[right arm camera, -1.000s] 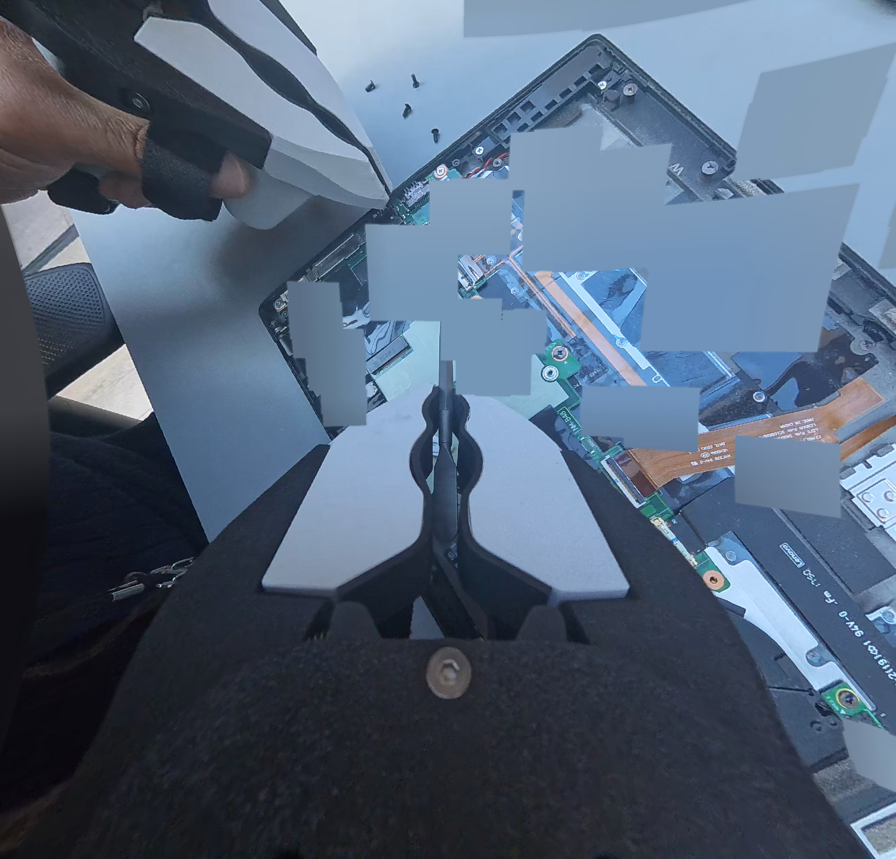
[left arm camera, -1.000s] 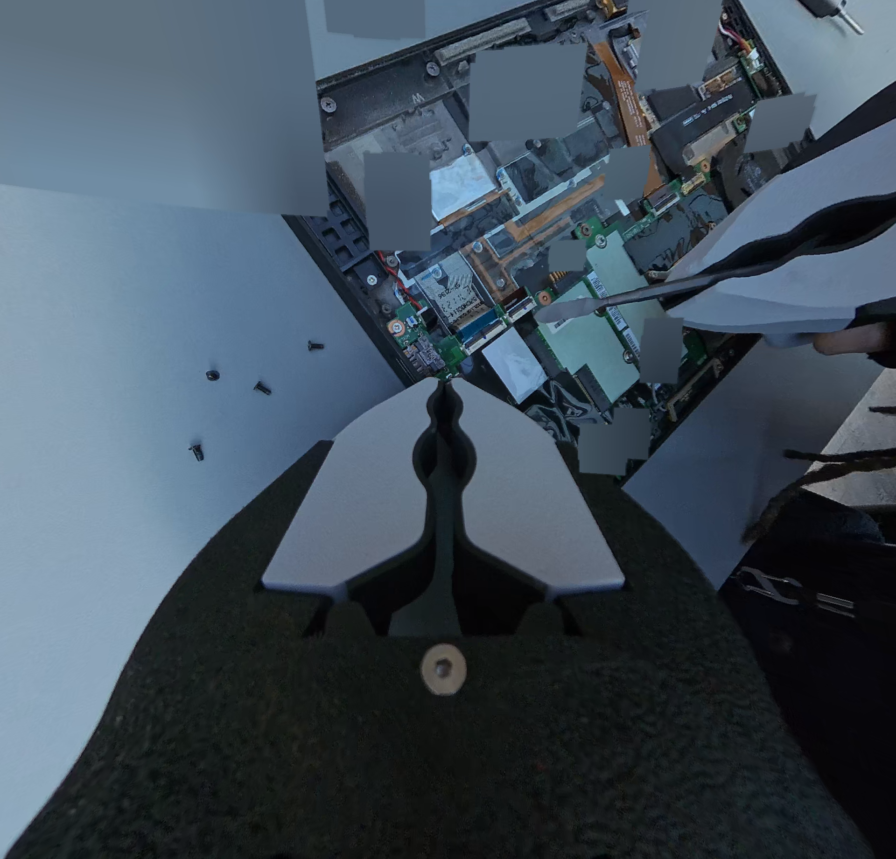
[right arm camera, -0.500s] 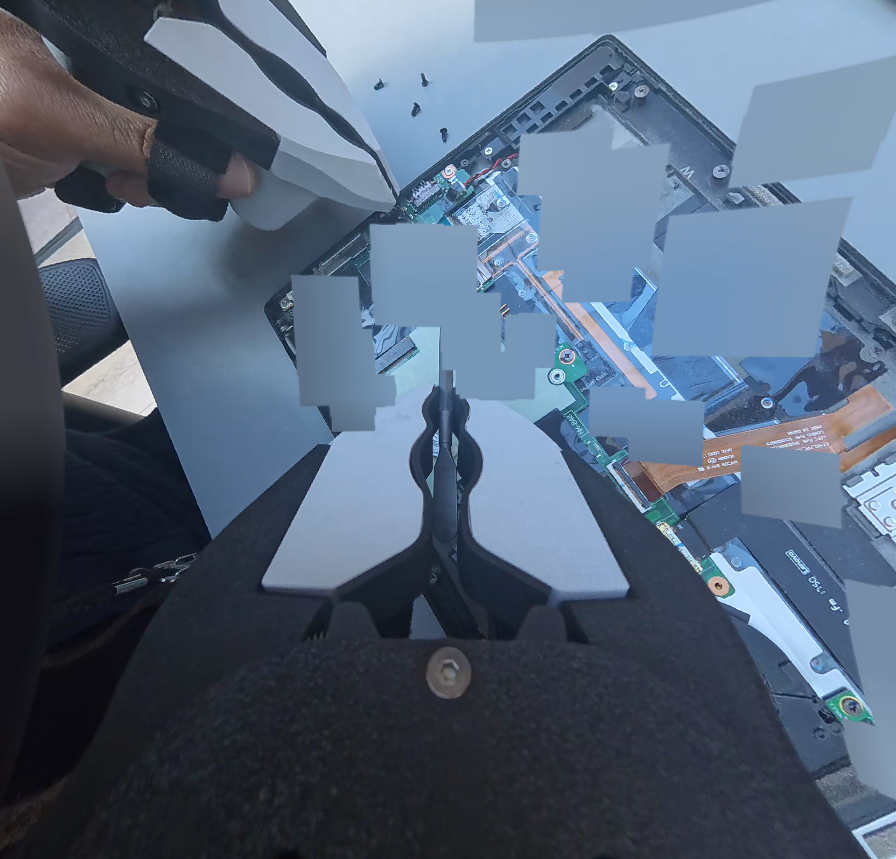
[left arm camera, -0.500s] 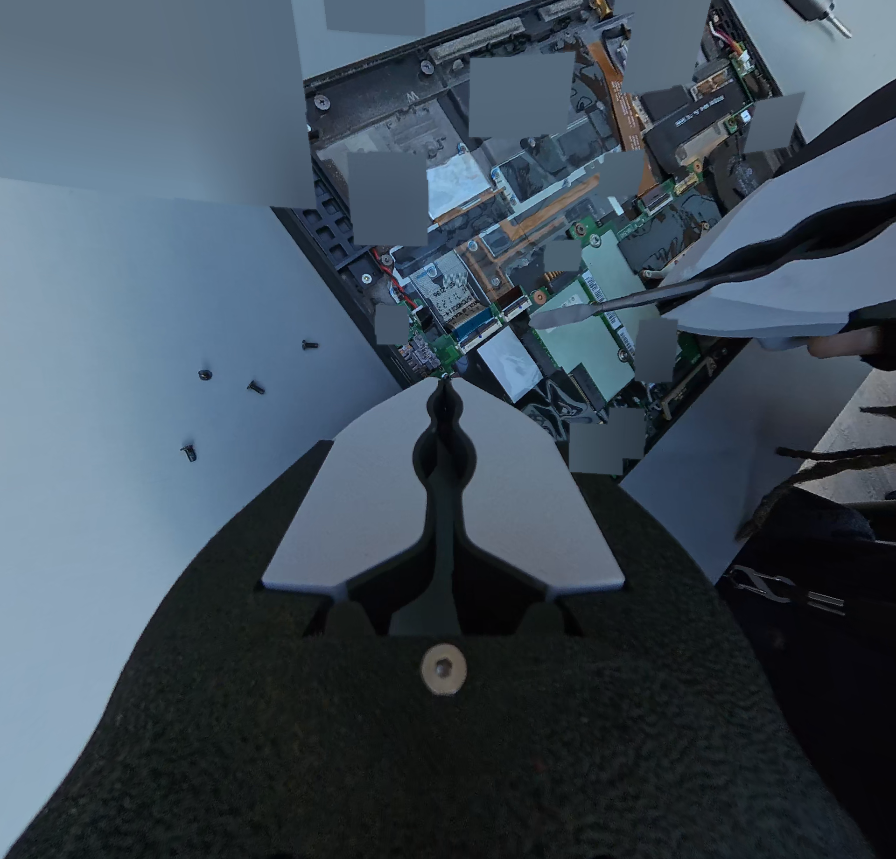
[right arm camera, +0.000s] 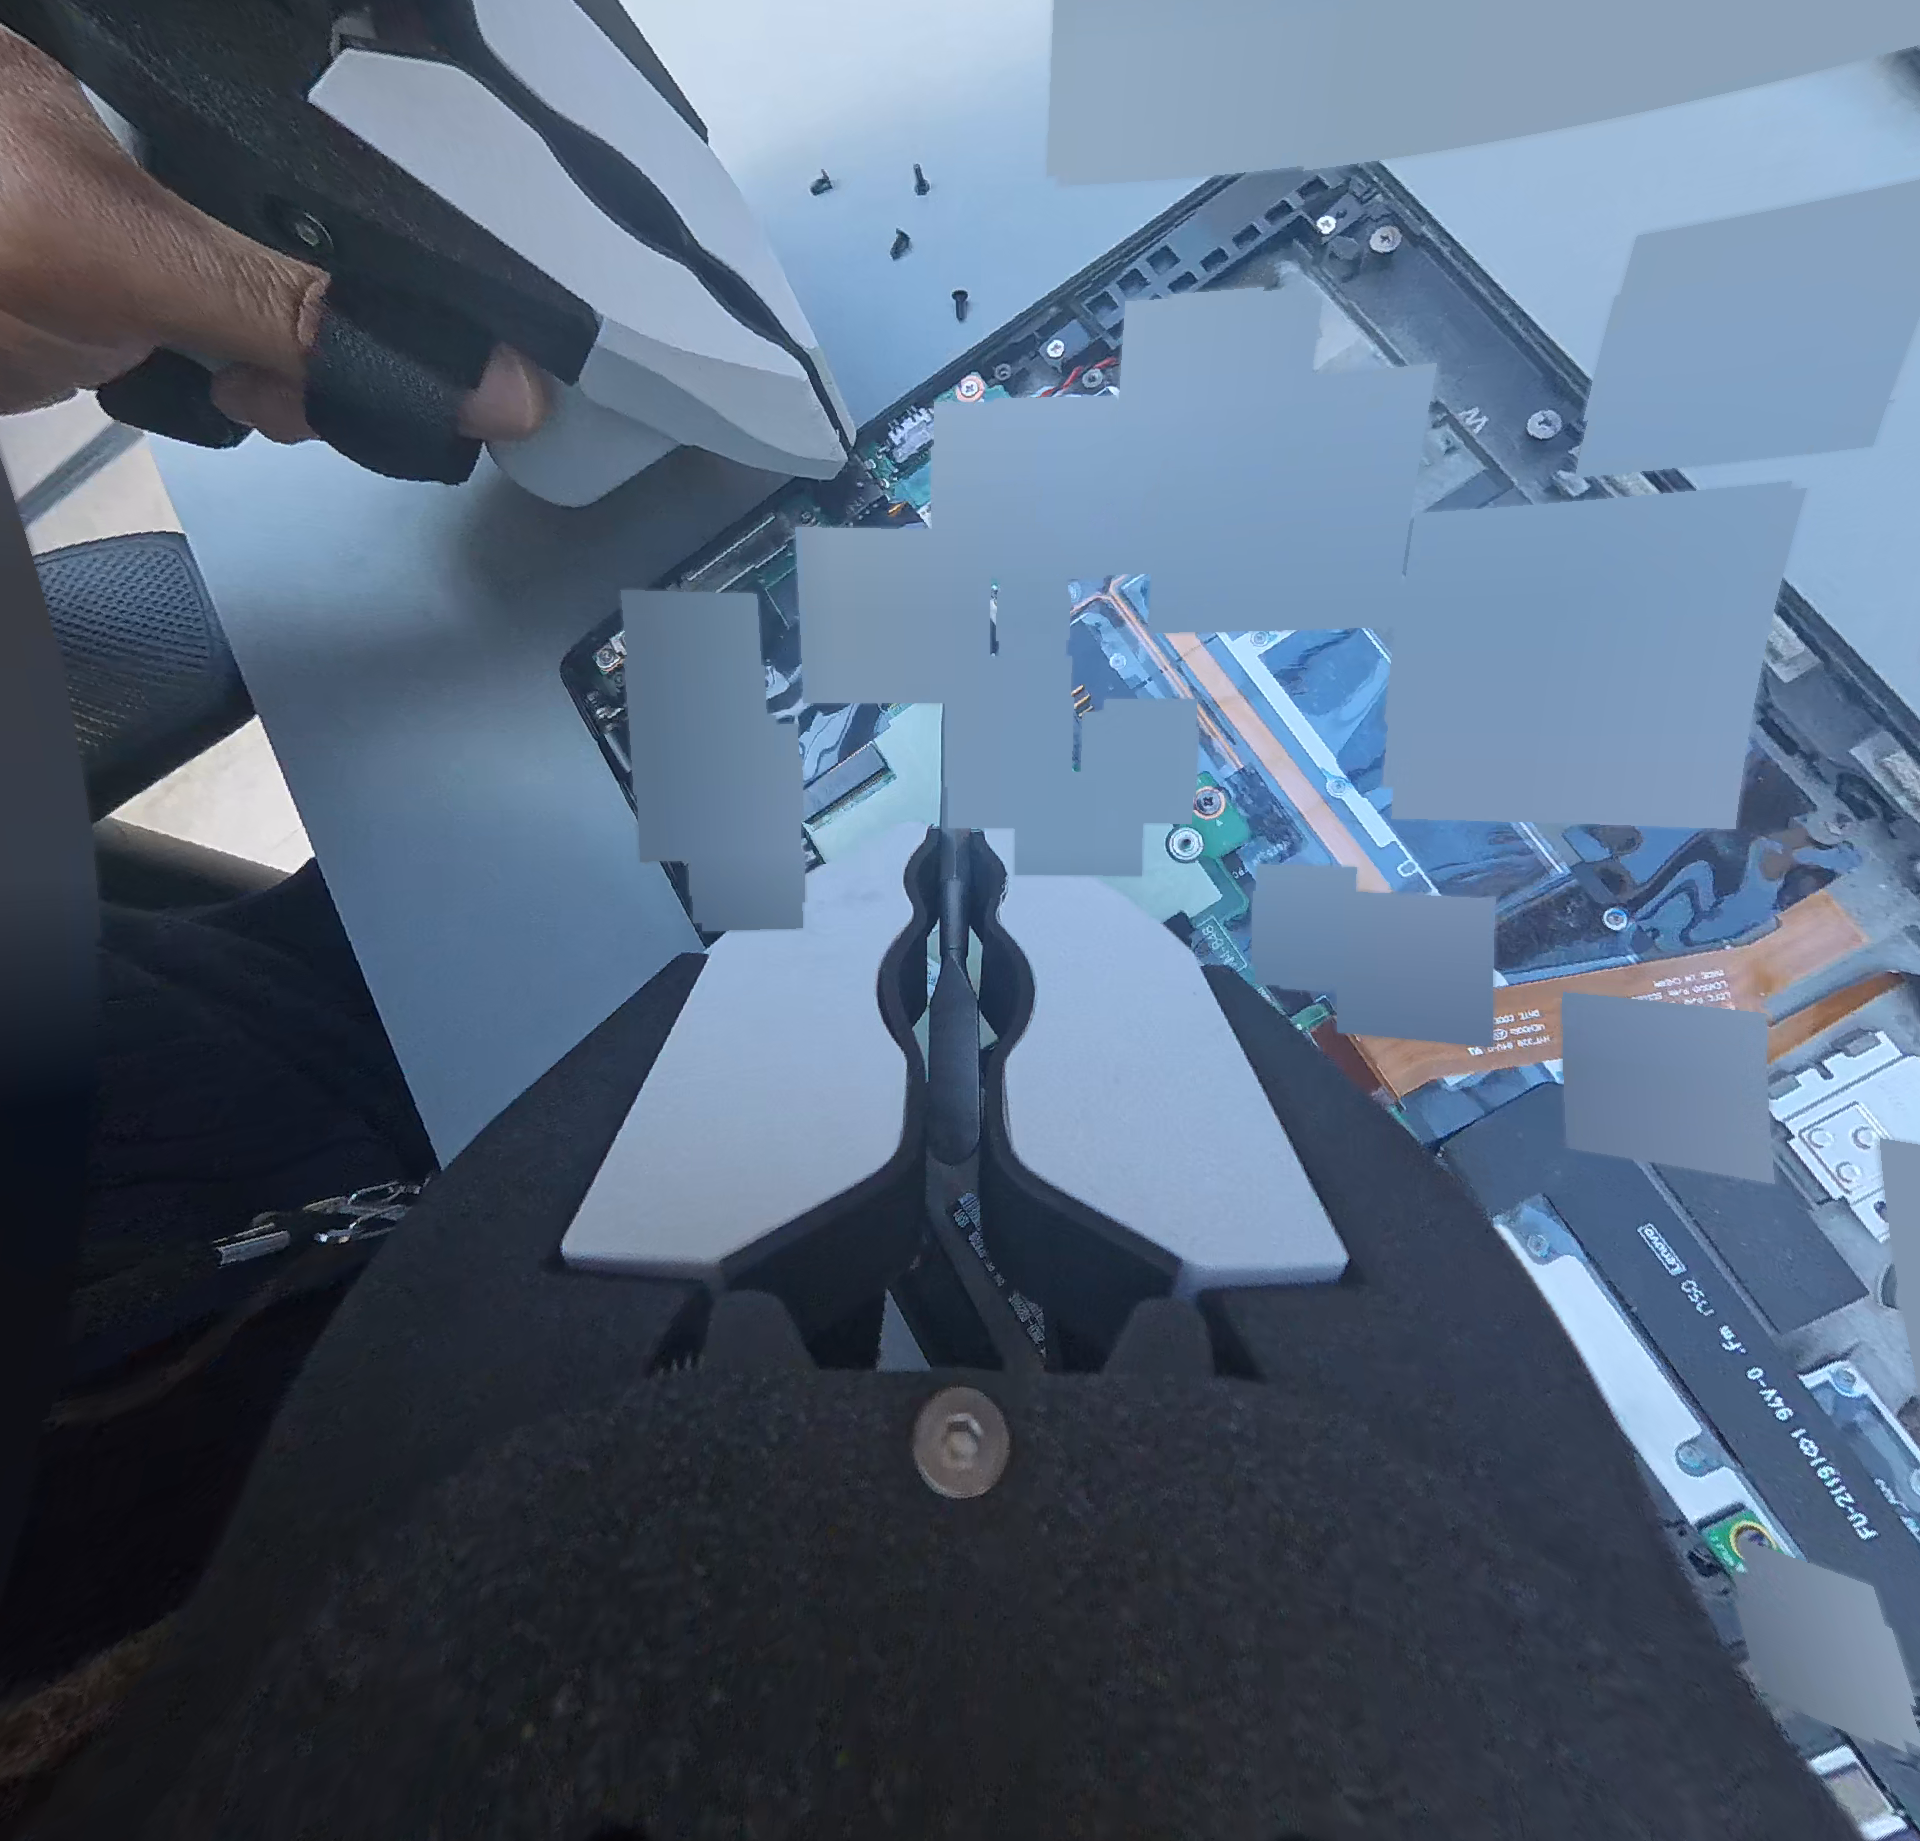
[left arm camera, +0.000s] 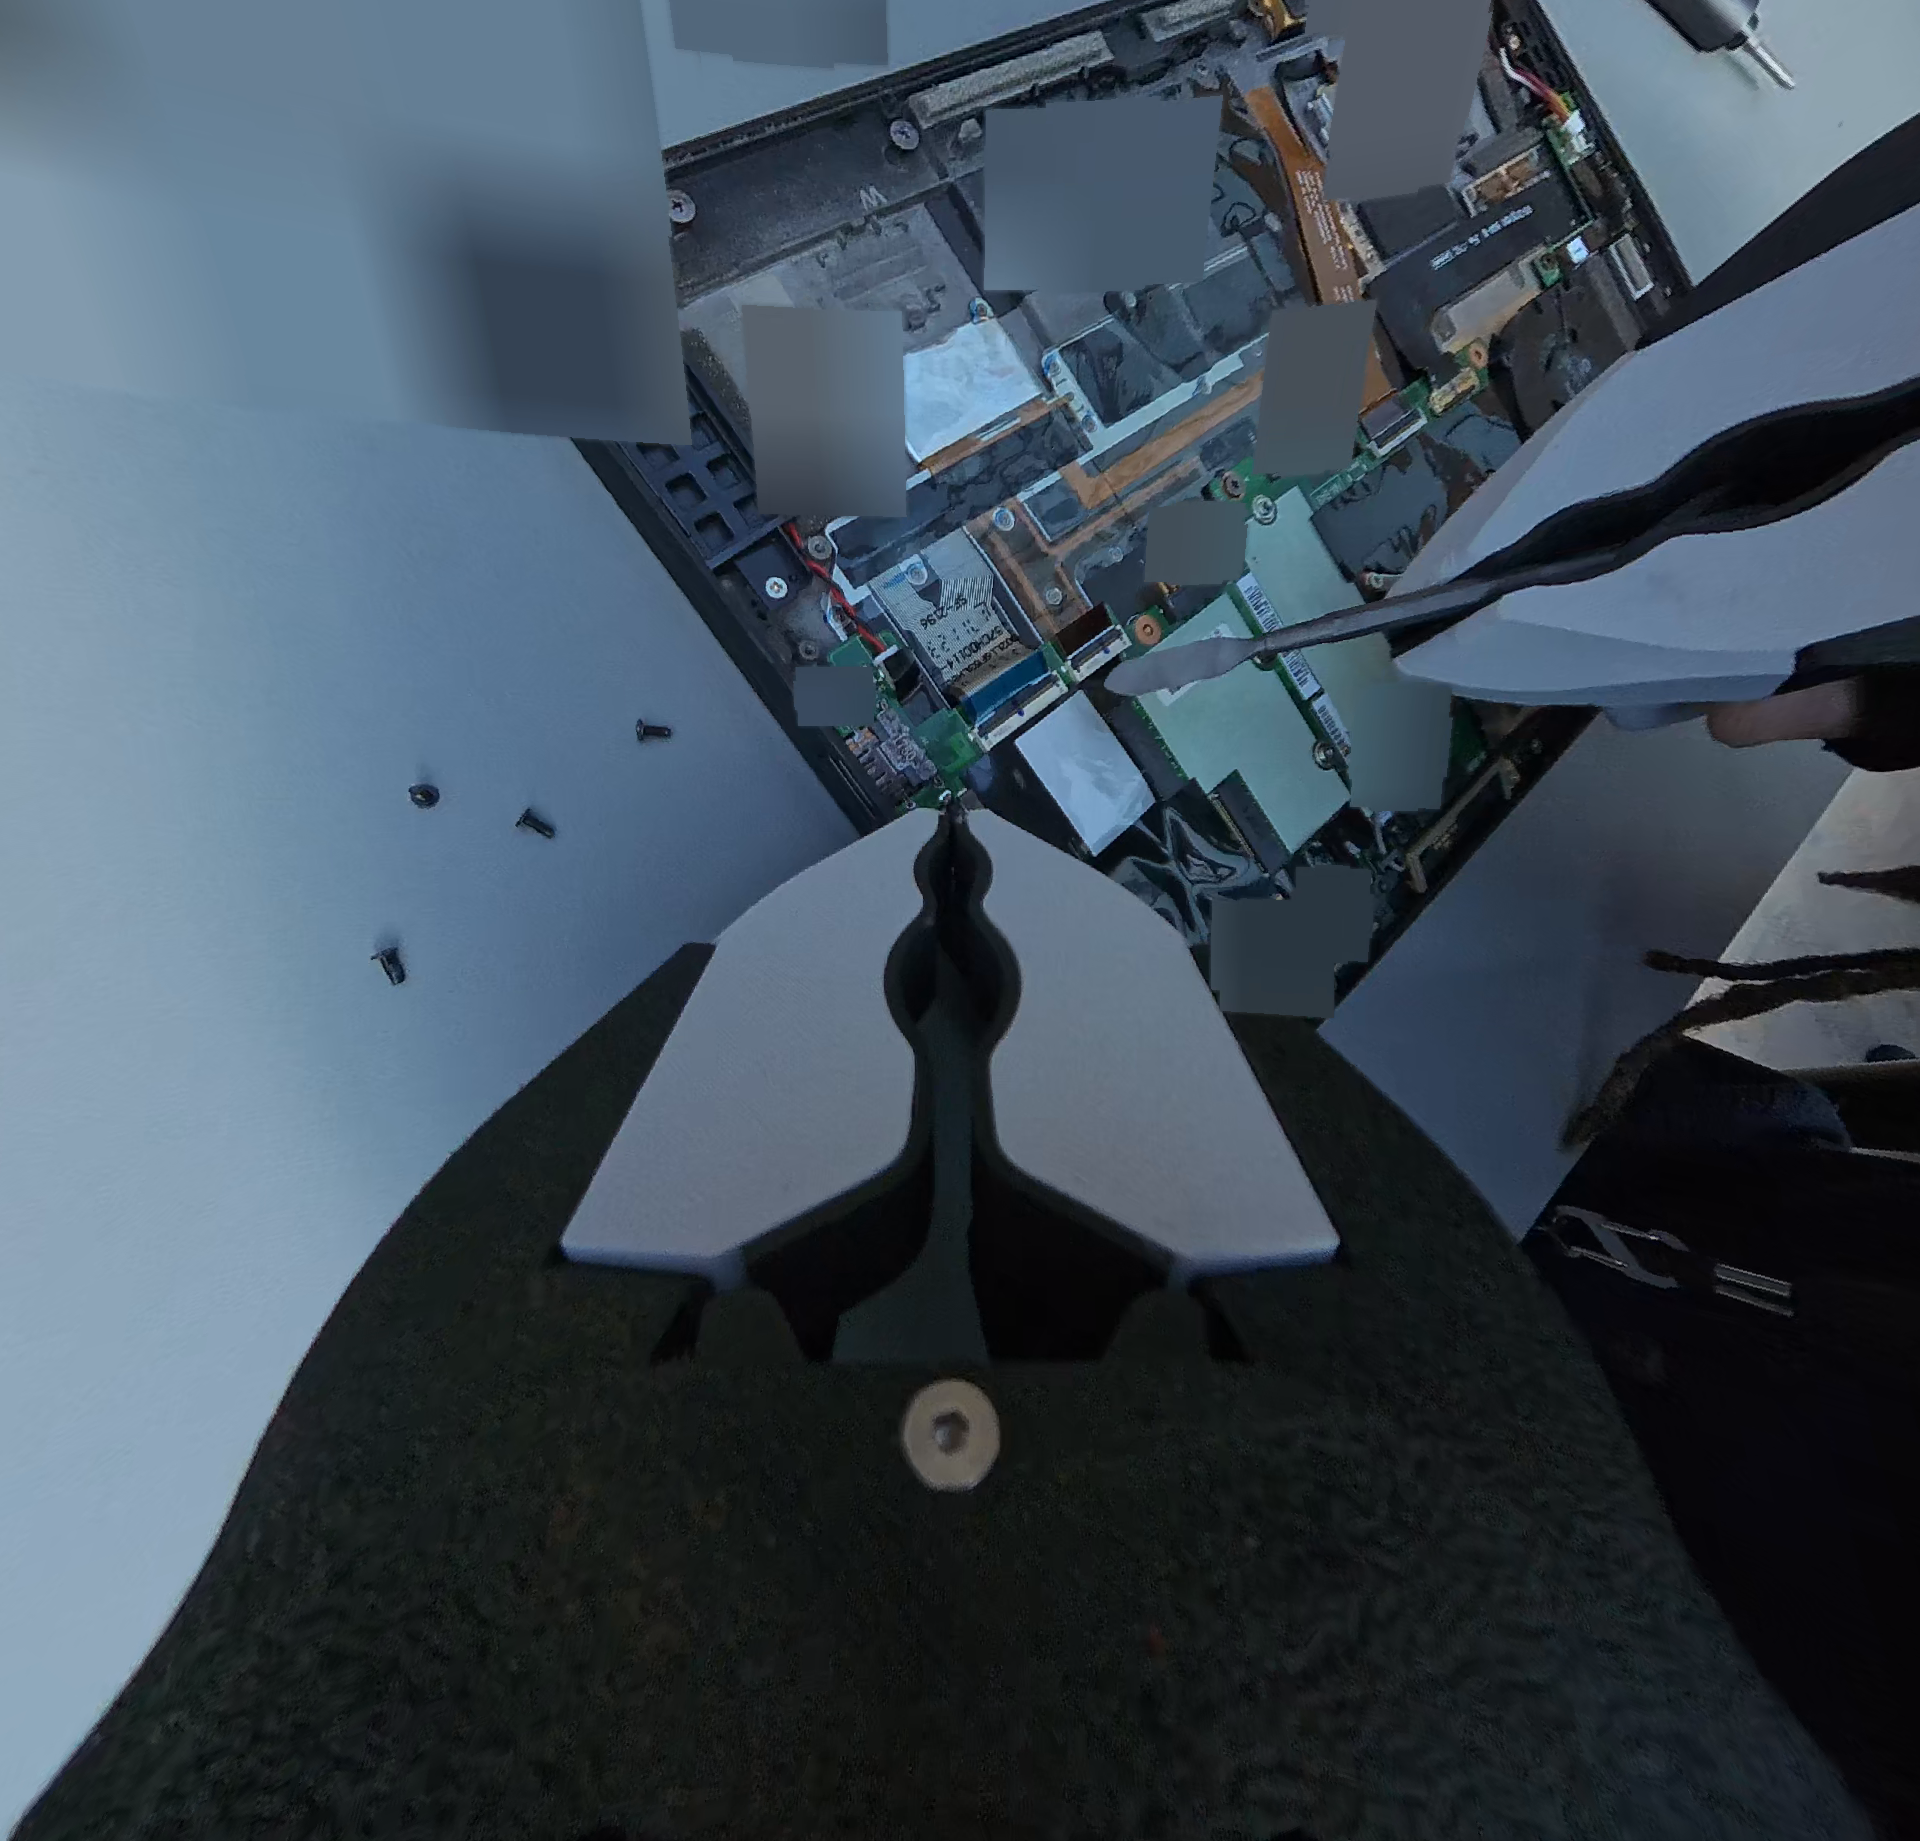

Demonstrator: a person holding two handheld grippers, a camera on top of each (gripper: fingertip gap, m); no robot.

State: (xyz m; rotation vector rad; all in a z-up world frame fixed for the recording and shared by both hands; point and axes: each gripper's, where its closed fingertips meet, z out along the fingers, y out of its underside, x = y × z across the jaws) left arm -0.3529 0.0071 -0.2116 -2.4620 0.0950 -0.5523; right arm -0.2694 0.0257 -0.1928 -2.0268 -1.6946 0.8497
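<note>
Filling the upper middle of the left wrist view, the opened black laptop chassis [left arm camera: 790, 181] lies flat on the pale grey table [left arm camera: 260, 648] with its green boards and orange flex cables bared. At right, the right gripper [right arm camera: 954, 841] is clenched on a slim dark metal spudger [left arm camera: 1278, 638], blade tip just over the boards at centre. The left gripper [left arm camera: 951, 825], pinched closed on nothing, hovers at the chassis's near edge; four tiny black screws [left arm camera: 535, 823] lie loose at centre left.

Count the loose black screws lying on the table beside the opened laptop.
4 loose screws on the table, left of the laptop: one nearest it, two farther left, one nearer the camera. Others may be hidden.
</note>
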